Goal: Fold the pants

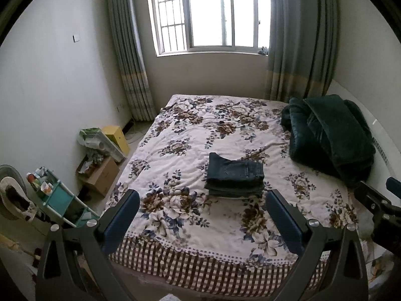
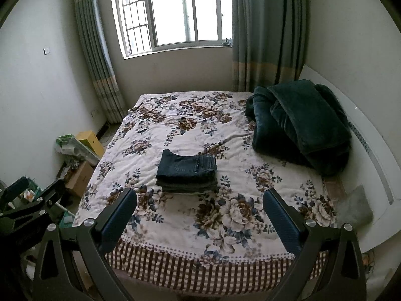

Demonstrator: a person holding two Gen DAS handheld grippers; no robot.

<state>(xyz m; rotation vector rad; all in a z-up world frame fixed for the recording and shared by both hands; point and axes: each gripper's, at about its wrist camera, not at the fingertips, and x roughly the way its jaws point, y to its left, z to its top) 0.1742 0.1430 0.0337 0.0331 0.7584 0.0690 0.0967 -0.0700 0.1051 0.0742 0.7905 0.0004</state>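
Dark blue jeans (image 1: 234, 175) lie folded in a neat stack in the middle of the floral bed cover (image 1: 175, 135); they also show in the right wrist view (image 2: 186, 171). My left gripper (image 1: 202, 195) is open and empty, held back above the near edge of the bed, short of the stack. My right gripper (image 2: 200, 194) is open and empty too, at about the same distance. The right gripper's body shows at the right edge of the left wrist view (image 1: 378, 200). The left gripper's body shows at the left of the right wrist view (image 2: 30, 200).
A dark green blanket (image 1: 328, 135) is piled at the bed's far right by the white headboard (image 2: 371, 150). On the floor left of the bed are a cardboard box (image 1: 100, 175), a yellow box (image 1: 116, 135) and a teal shelf (image 1: 60, 198). A window (image 1: 210, 12) and curtains stand behind.
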